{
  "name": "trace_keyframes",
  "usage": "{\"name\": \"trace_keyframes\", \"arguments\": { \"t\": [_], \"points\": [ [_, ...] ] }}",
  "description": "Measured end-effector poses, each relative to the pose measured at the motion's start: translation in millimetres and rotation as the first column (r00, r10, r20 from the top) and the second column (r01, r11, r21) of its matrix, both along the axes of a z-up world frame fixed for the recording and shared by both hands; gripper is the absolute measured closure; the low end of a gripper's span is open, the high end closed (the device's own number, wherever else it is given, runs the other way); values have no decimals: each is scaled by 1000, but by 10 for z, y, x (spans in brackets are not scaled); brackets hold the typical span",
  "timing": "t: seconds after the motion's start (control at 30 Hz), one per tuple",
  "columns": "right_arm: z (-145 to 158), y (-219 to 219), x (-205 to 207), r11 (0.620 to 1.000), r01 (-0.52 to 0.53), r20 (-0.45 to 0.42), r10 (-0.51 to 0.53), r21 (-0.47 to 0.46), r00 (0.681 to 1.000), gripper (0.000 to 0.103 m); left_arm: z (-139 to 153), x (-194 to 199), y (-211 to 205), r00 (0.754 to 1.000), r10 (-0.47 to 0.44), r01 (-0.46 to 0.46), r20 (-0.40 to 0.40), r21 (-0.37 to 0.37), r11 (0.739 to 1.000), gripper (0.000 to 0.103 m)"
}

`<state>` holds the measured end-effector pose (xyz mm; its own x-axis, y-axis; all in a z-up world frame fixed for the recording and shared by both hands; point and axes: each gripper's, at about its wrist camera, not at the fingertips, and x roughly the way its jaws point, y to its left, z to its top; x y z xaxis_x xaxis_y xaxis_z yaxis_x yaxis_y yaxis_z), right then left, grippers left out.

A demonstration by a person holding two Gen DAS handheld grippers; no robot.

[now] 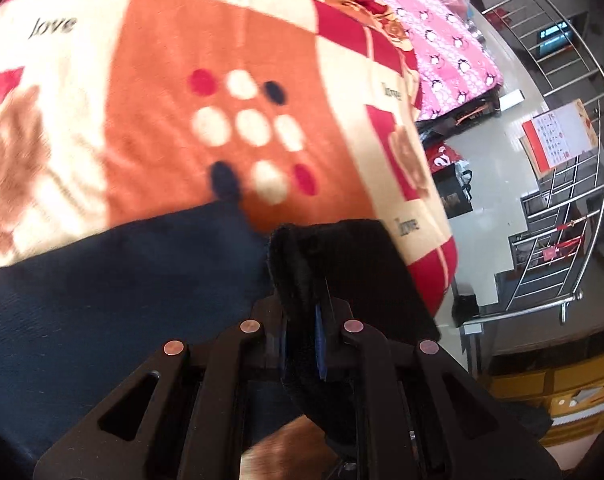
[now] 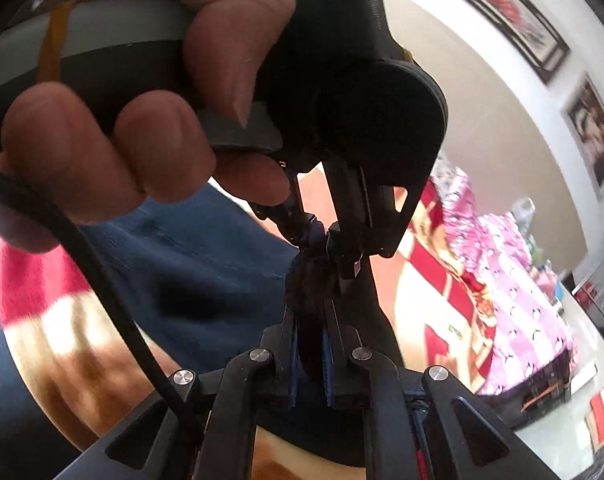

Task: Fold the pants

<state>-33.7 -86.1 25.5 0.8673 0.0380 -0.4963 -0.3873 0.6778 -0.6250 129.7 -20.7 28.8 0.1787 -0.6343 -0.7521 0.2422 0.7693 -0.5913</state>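
Left gripper [image 1: 302, 320]: angling down, jaws nearly closed, pinching the pants [image 1: 101, 292] over the blanket [image 1: 161, 128].
Right gripper [image 2: 310, 344]: tilting down, clamping pants too.
Hand [image 2: 141, 120]: gripping left tool's handle.

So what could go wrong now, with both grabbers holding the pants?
1. The left gripper pinches only a thin edge of the dark pants; it might slip out.
2. In the right wrist view the right gripper sits very near the other gripper; they could bump.
3. The pants may drag the blanket.

Home, prob. bedroom/landing: bed w/ blanket [image 1: 221, 80], stair railing [image 1: 574, 184], framed pics [image 2: 594, 136] on wall.
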Motion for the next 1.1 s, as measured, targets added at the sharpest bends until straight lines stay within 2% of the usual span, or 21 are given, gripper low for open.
{"name": "trace_keyframes", "arguments": {
  "t": [0.2,0.37,0.53,0.6,0.63,0.67,0.7,0.77,0.83,0.87,0.9,0.93,1.0,1.03,1.1],
  "points": [
    [-76,166,-67,1000,-12,-27,11,-10,1000,94,-71,-49,140,1000,0,1,4,-20,1000,94],
    [-24,212,-82,1000,-27,-26,27,14,999,94,-41,-86,273,1000,26,-25,14,-45,999,94],
    [-55,282,-75,999,-44,-45,44,19,998,94,-92,-81,346,1000,25,-25,5,-27,999,93],
    [-119,250,-30,999,-45,-75,46,24,996,94,-173,-69,355,999,31,-31,-11,4,1000,86],
    [-174,255,-2,999,-49,-113,51,23,992,93,-214,-56,393,999,47,-46,-27,16,999,85],
    [-256,273,11,999,-52,-156,52,8,986,83,-230,-50,435,998,58,-57,-39,4,998,85],
    [-278,271,-10,999,-45,-141,44,1,989,82,-231,-46,494,996,77,-78,-48,-10,997,85],
    [-209,189,-44,998,-50,-125,55,47,991,78,-140,-62,583,993,119,-118,-20,28,993,81],
    [-88,111,-145,990,-70,-111,84,123,990,66,42,-89,675,983,178,-180,42,63,982,79],
    [-6,53,-230,985,-83,-67,94,150,993,58,112,-99,696,979,195,-199,63,62,978,78],
    [62,8,-302,982,-86,-25,92,166,995,53,214,-121,705,974,211,-214,83,36,976,75],
    [113,-18,-369,980,-88,2,89,180,996,53,310,-156,686,971,218,-218,98,-8,976,73],
    [234,-157,-474,974,-69,64,56,215,996,53,437,-262,571,967,218,-209,134,-79,975,56],
    [287,-282,-505,969,-36,92,14,243,996,53,459,-298,507,966,211,-199,147,-94,976,55],
    [332,-597,-449,946,56,92,-89,318,992,52,401,-413,263,975,156,-142,157,-100,985,55]
  ]
}}
